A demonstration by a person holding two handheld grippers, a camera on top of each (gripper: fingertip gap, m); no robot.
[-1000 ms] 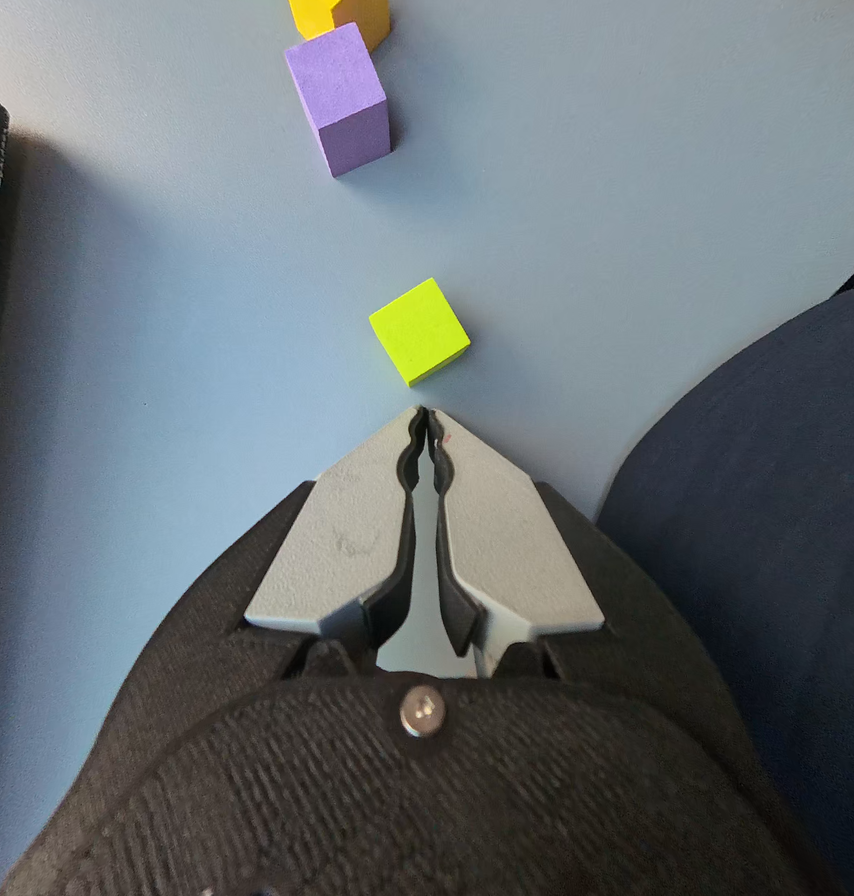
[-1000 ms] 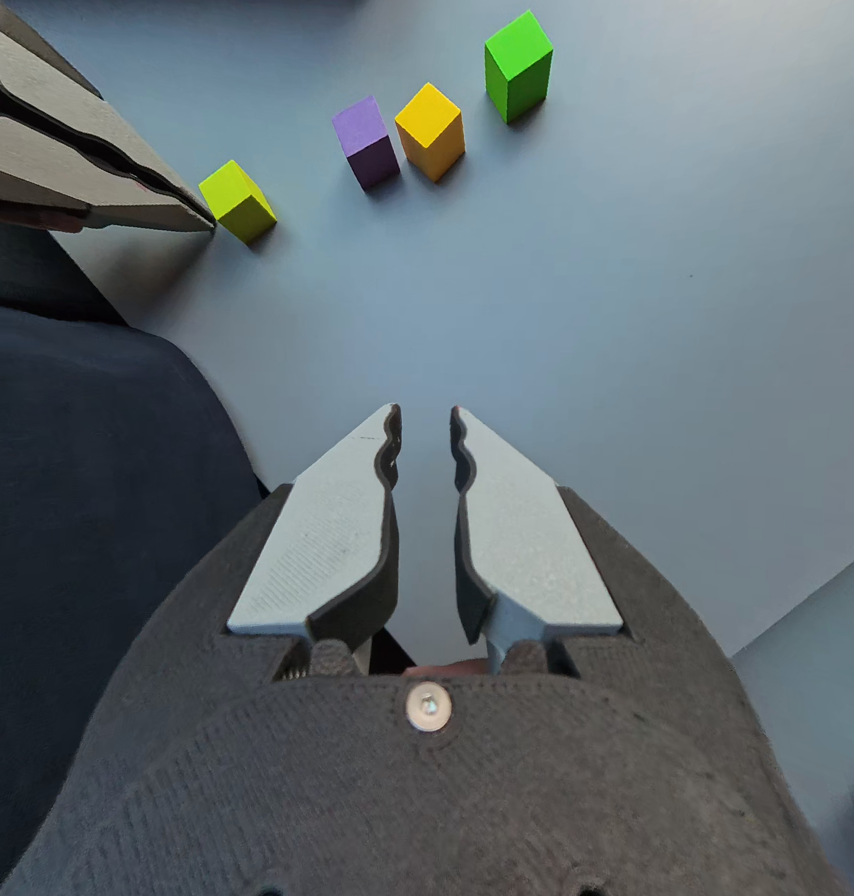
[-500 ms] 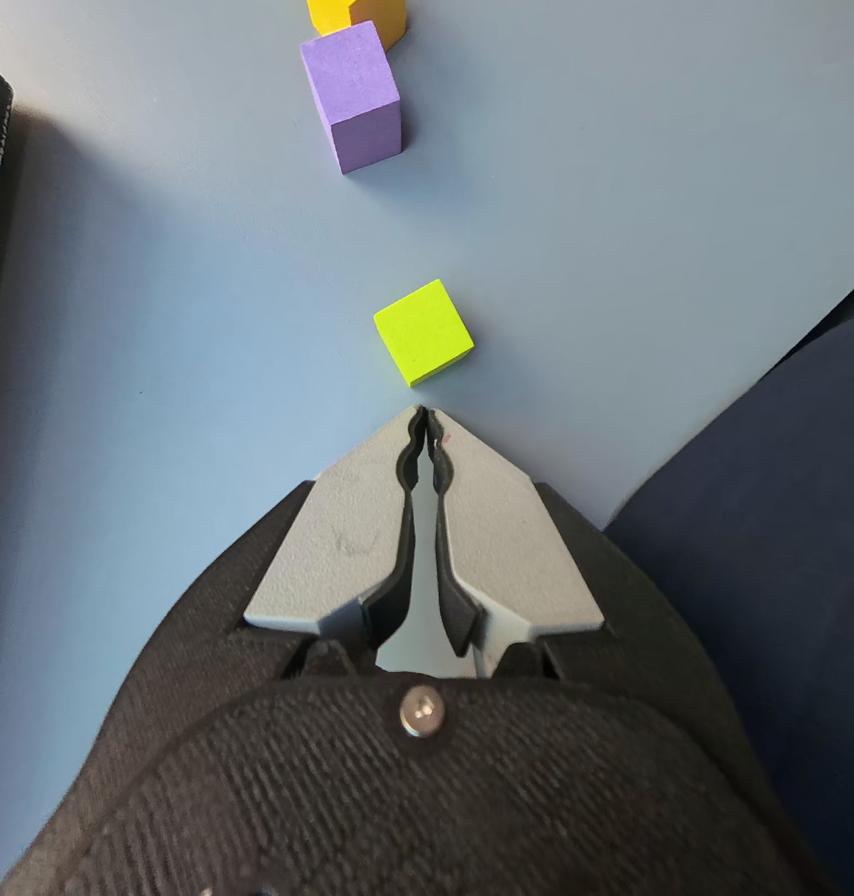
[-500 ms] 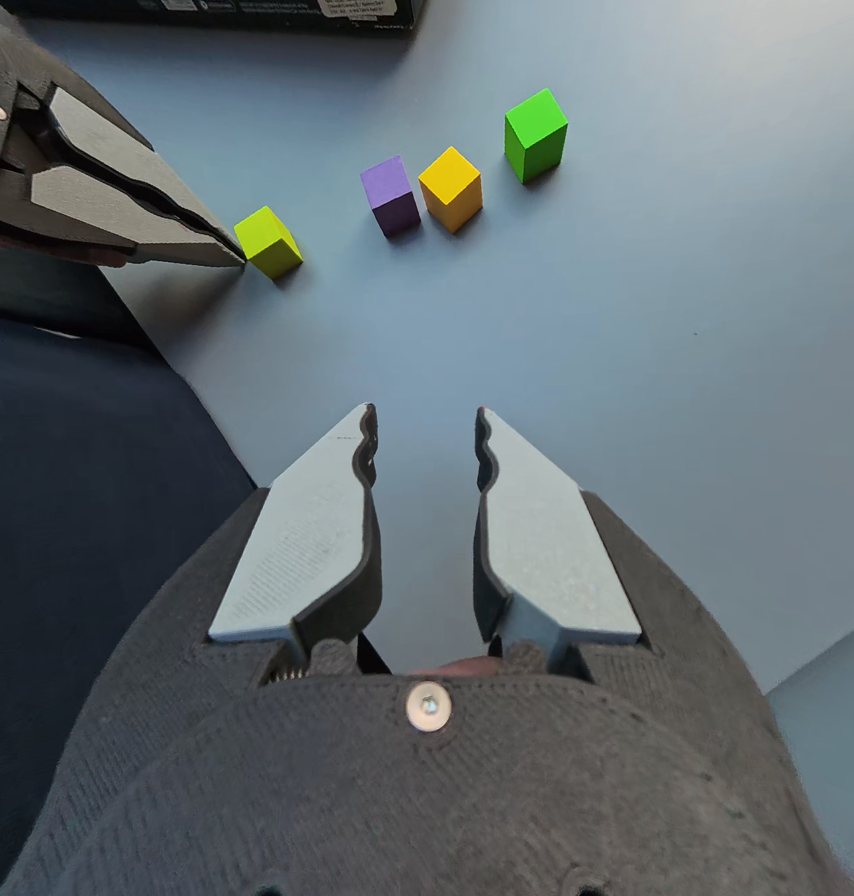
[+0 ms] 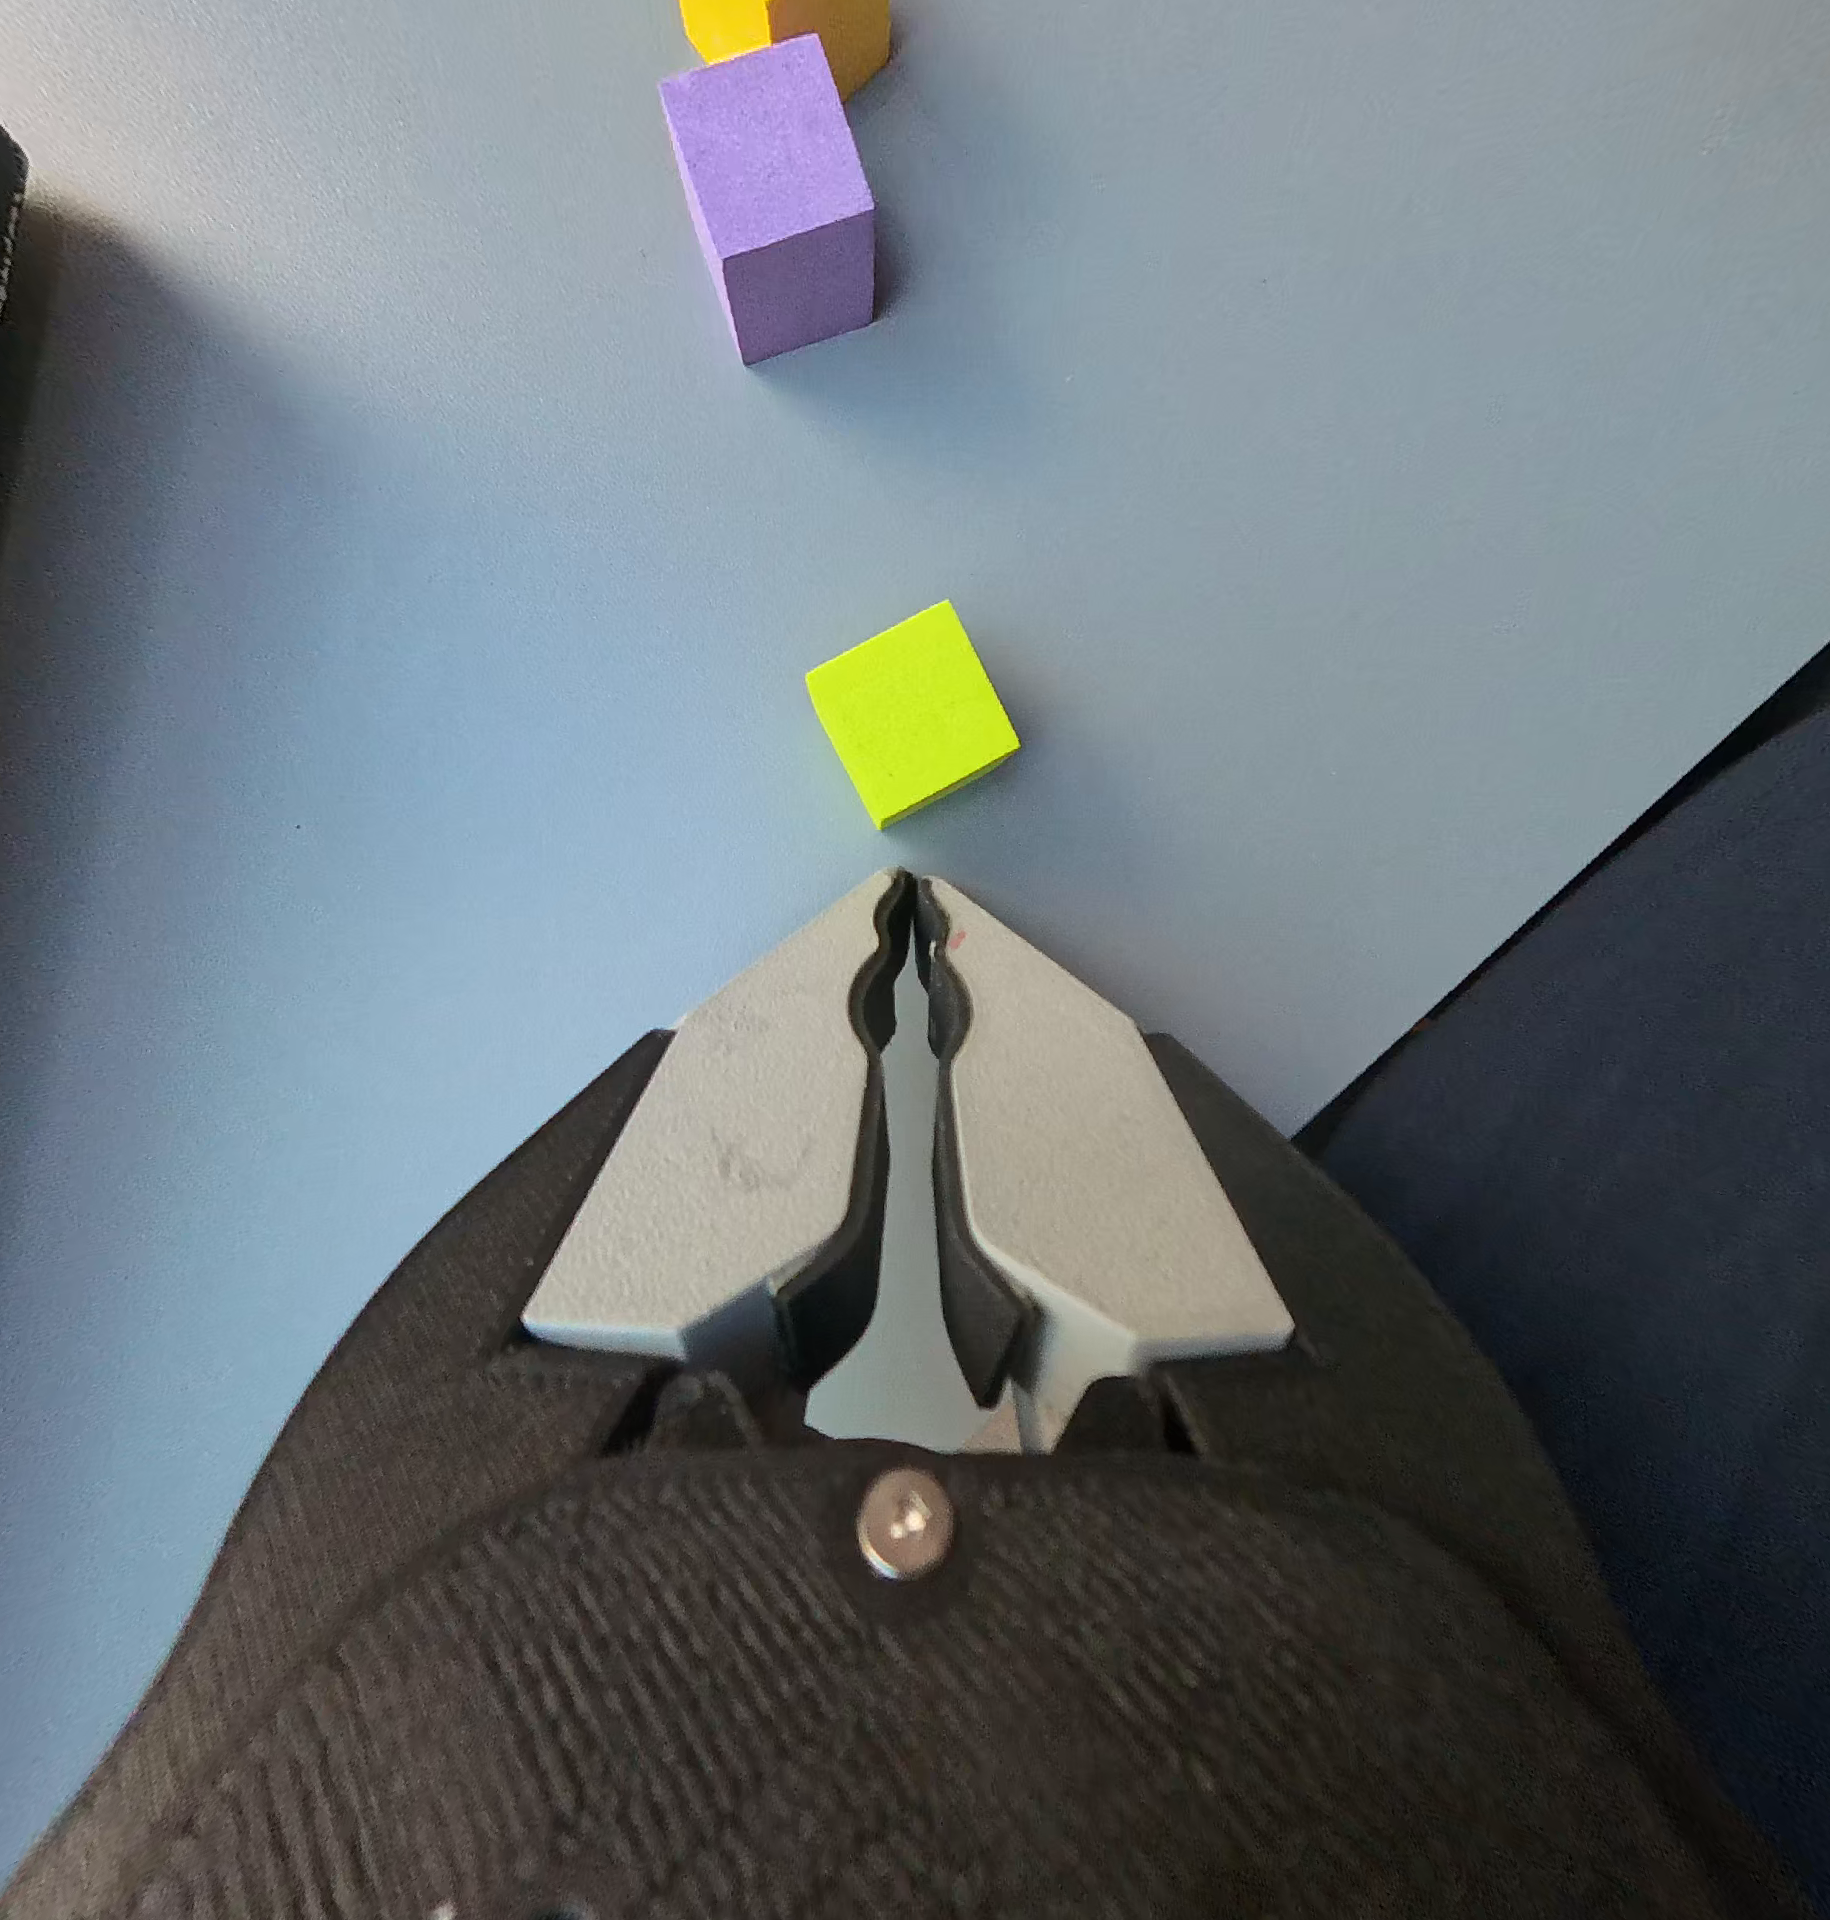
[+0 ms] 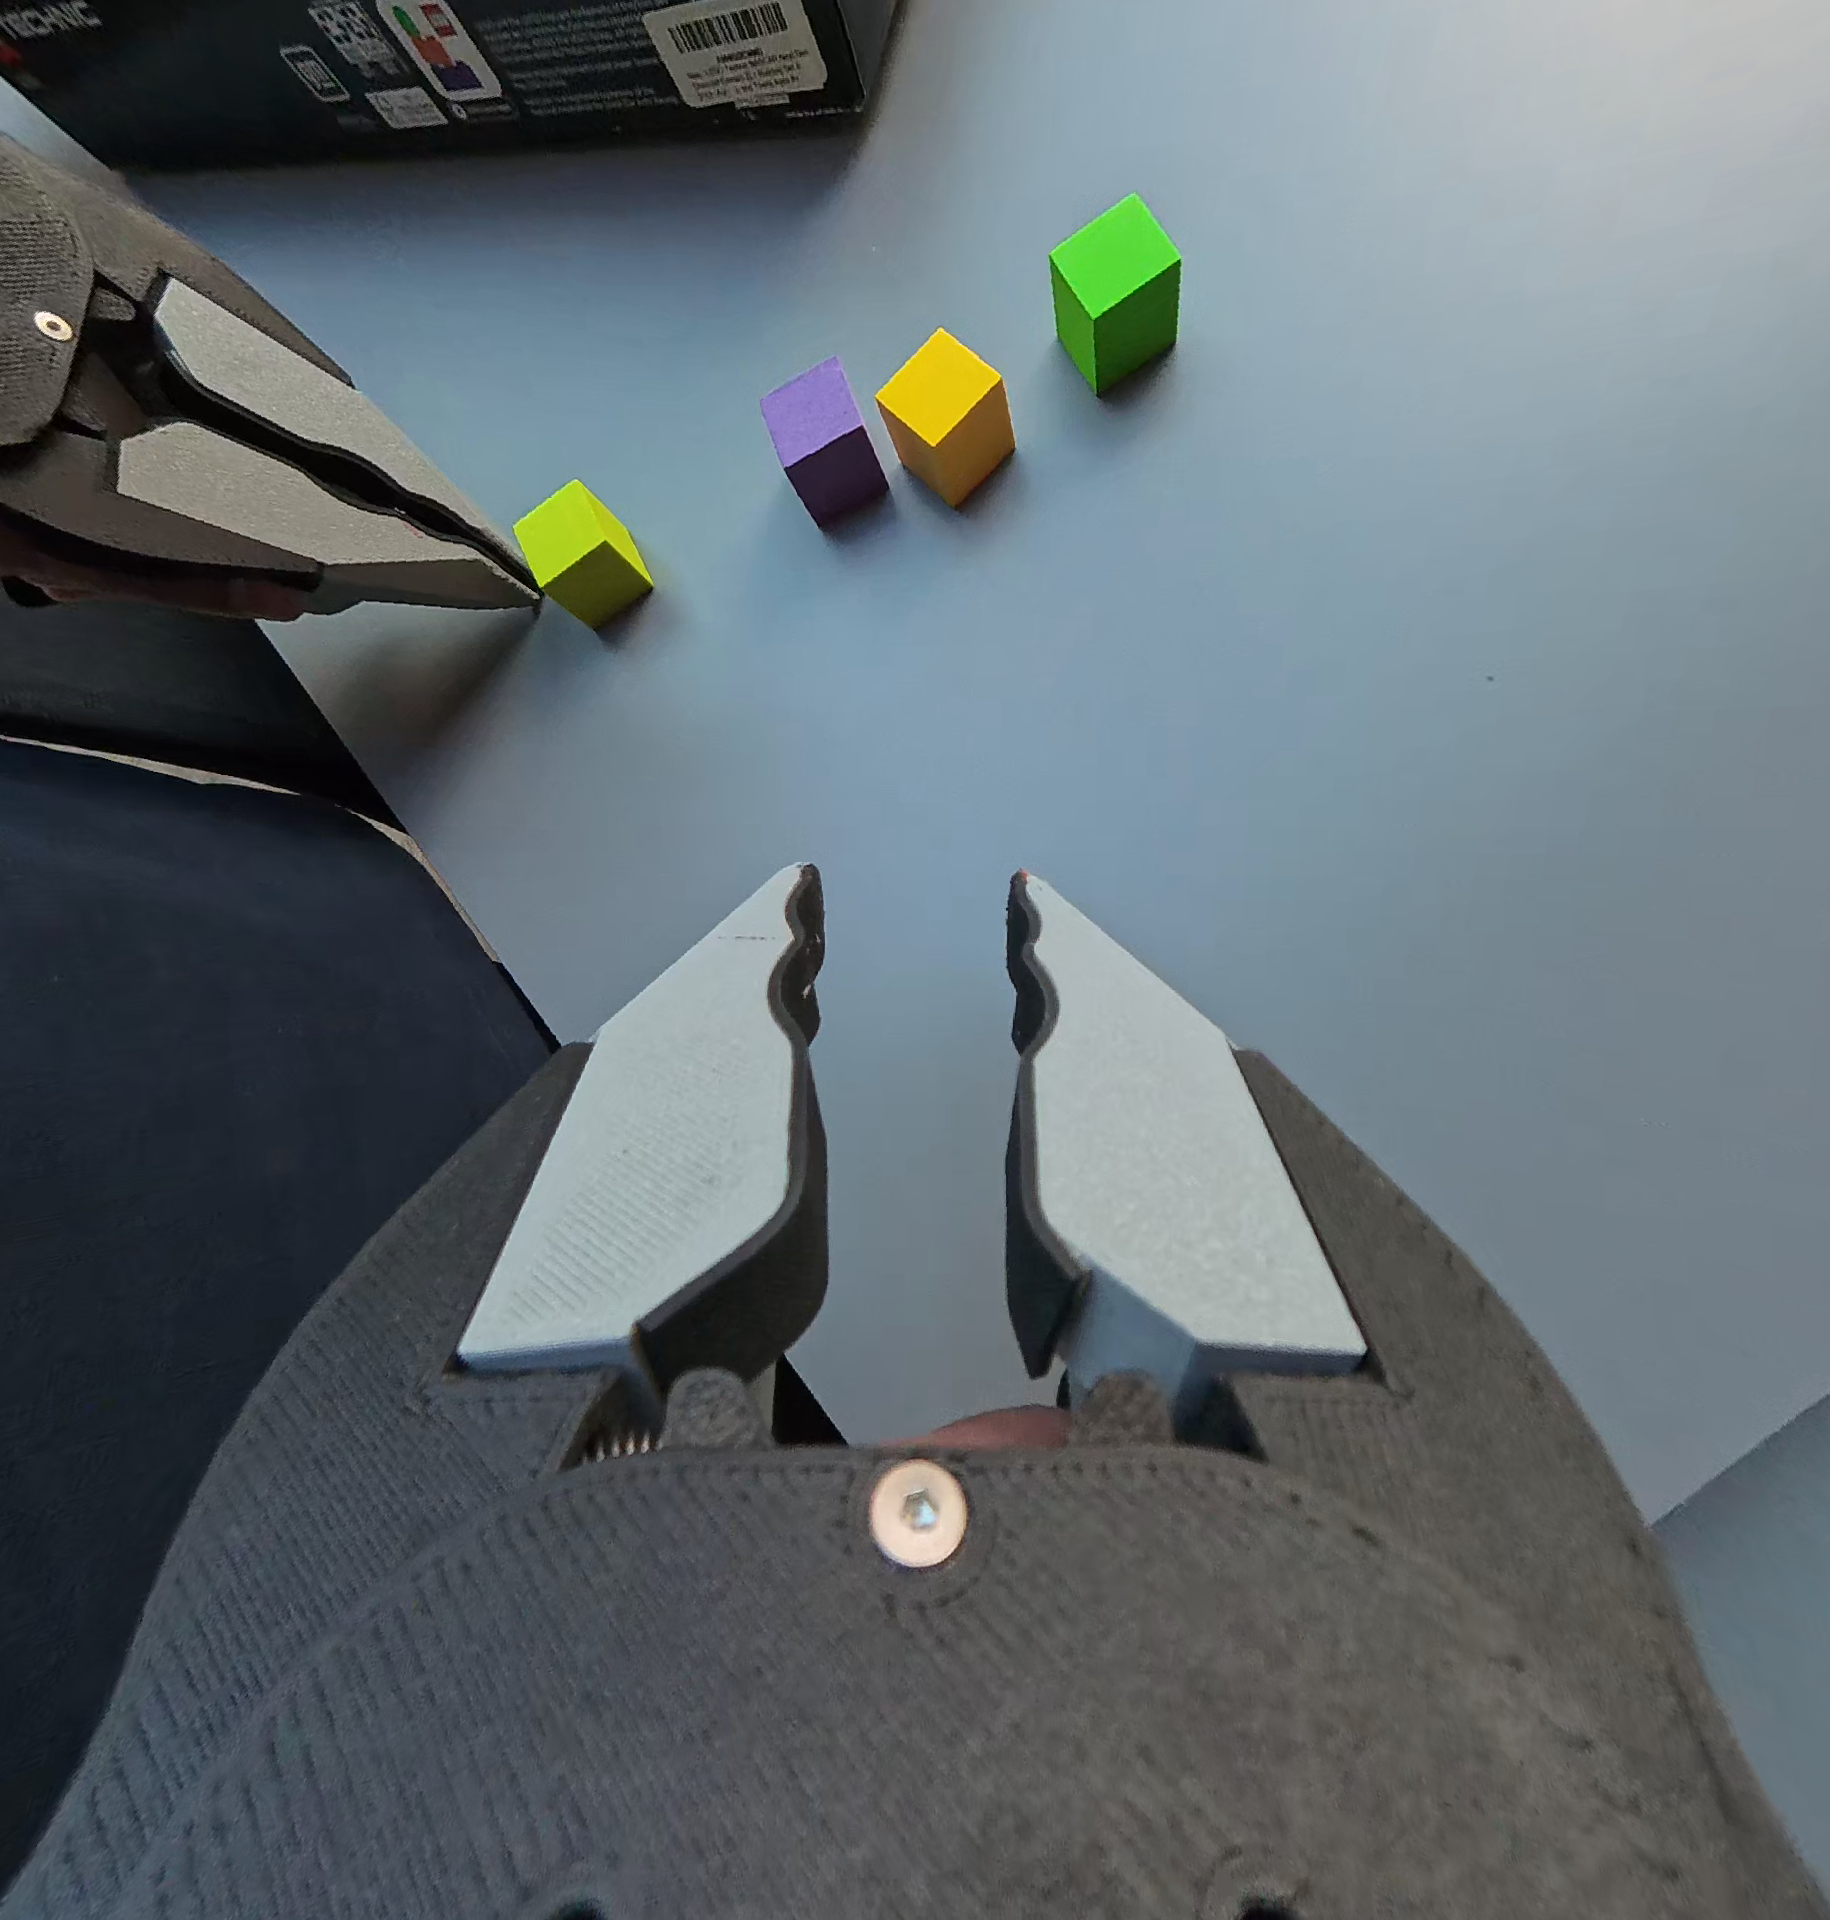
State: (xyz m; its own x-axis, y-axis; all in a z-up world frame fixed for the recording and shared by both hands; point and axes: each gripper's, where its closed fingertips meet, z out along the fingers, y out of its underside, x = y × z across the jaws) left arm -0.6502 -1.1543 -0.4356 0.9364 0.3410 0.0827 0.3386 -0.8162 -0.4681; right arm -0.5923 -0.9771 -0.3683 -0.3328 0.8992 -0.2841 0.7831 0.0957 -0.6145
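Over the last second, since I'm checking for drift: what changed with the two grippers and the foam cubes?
The right gripper opened wider, still empty, and drew back from the cubes. The left gripper stayed shut, empty, just short of the lime-yellow foam cube. The purple foam cube, orange-yellow foam cube and green foam cube kept their places on the blue table.

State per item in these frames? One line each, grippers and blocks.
left gripper: shut, holding nothing, tips just short of the lime block
right gripper: open, nothing between its fingers, over bare table
lime block: resting on the blue table, free
purple block: upright on the table, beside the yellow one
yellow block: upright, free
green block: upright, apart from the others
black box: lying at the table's far edge
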